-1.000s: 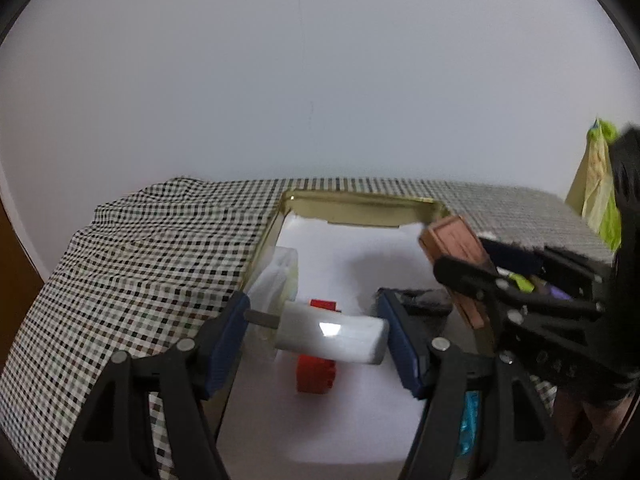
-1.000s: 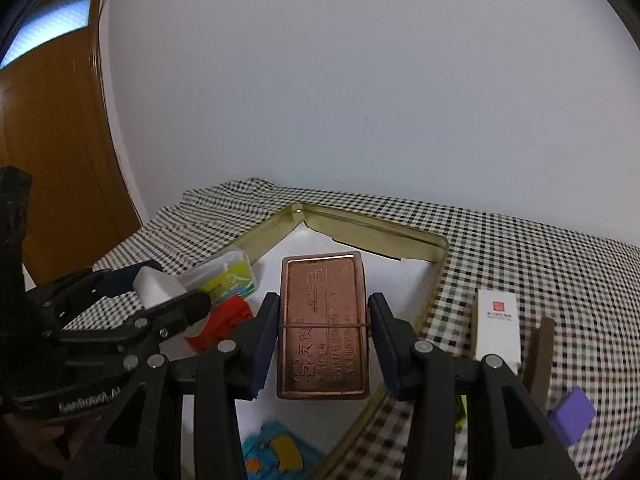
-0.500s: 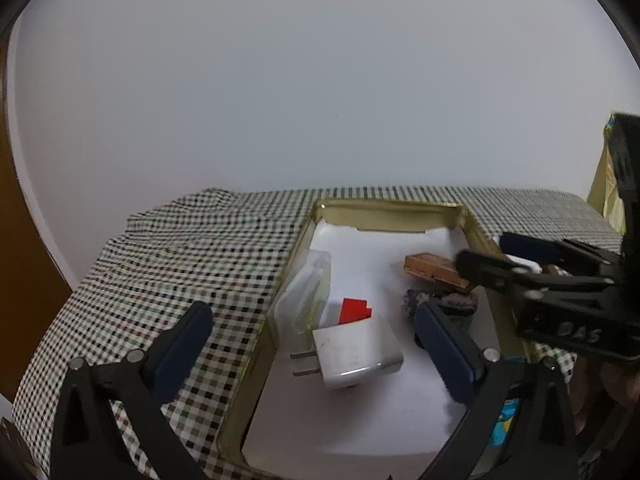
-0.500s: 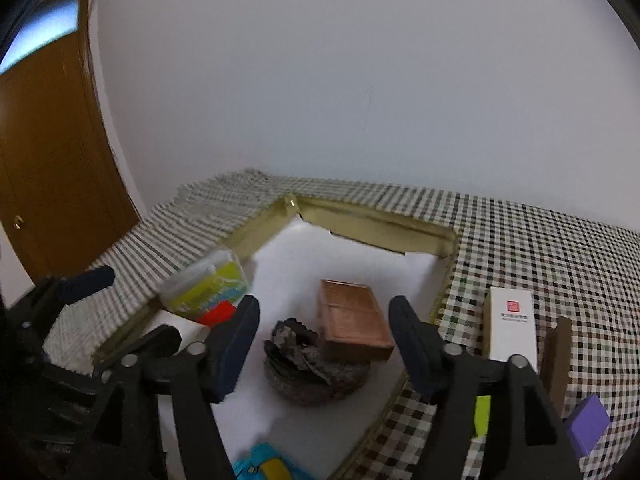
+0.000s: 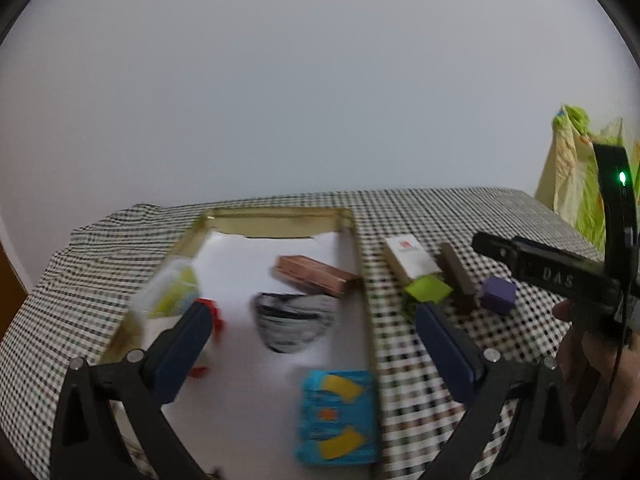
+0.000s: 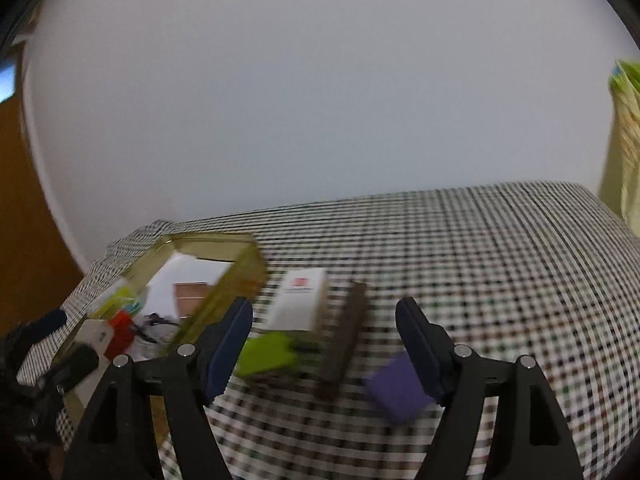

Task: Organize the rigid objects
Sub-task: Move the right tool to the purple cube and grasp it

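The copper-brown box (image 5: pixel 316 276) lies inside the gold tray (image 5: pixel 276 220), beside a dark crumpled lump (image 5: pixel 294 322). Both the left gripper (image 5: pixel 312 344) and right gripper (image 6: pixel 324 340) gape empty (the right's jaws have just been widening), the latter above a white box (image 6: pixel 298 300) on the checkered cloth (image 6: pixel 500 260).

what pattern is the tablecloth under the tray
Black-and-white check tablecloth, clearest in the right wrist view.

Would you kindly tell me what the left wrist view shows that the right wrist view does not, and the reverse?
Only the left wrist view shows the blue and yellow card pack in the gold tin tray, and the open left claw. Only the right wrist view shows the brown wooden door and the open right claw. Both show the copper-coloured flat box, white carton and purple block.
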{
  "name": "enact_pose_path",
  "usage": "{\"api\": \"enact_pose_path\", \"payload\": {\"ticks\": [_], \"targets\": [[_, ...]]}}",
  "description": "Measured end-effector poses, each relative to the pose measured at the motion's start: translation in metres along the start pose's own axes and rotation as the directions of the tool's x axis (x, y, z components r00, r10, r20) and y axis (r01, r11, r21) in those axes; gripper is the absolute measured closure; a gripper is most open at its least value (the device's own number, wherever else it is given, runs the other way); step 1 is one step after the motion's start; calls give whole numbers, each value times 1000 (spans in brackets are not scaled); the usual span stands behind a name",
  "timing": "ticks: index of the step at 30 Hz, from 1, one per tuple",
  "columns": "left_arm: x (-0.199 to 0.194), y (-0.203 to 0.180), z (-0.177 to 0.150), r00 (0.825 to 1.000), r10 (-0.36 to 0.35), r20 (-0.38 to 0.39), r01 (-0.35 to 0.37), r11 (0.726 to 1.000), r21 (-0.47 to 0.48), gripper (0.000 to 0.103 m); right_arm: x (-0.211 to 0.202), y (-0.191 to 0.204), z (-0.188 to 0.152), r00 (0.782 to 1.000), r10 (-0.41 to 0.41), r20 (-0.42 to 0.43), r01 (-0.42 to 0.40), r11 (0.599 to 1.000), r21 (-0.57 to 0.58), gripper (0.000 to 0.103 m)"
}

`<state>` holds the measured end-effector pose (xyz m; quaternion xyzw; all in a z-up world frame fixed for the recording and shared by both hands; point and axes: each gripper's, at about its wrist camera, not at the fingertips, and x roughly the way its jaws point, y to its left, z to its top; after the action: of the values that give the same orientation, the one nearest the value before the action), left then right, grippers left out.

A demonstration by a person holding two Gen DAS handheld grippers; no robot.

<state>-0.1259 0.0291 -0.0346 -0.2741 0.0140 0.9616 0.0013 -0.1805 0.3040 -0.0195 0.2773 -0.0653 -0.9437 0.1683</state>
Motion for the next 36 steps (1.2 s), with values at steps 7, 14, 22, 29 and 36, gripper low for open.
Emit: {"api": "enact_pose_path", "payload": {"ticks": [7,14,22,29,36], "targets": [[16,-22,-4,997,71,4,-71,996,60,0,-2,-15,-4,1000,0,-9,1,999,49,27],[23,3,0,988,155,6,-155,988,6,0,5,-21,-8,999,-24,-31,25,998,55,27],[33,30,1,978,208,-7,-208,977,-40,0,11,-36,-14,989,-89,-119,96,994,56,27],[5,-5,-3,992,118,43,-118,993,-5,0,22,-37,-18,969,-99,-226,108,994,28,27],[9,-61,-3,1000,10,20,-12,991,131,0,32,-32,-26,942,-142,-305,130,990,-59,27]]}}
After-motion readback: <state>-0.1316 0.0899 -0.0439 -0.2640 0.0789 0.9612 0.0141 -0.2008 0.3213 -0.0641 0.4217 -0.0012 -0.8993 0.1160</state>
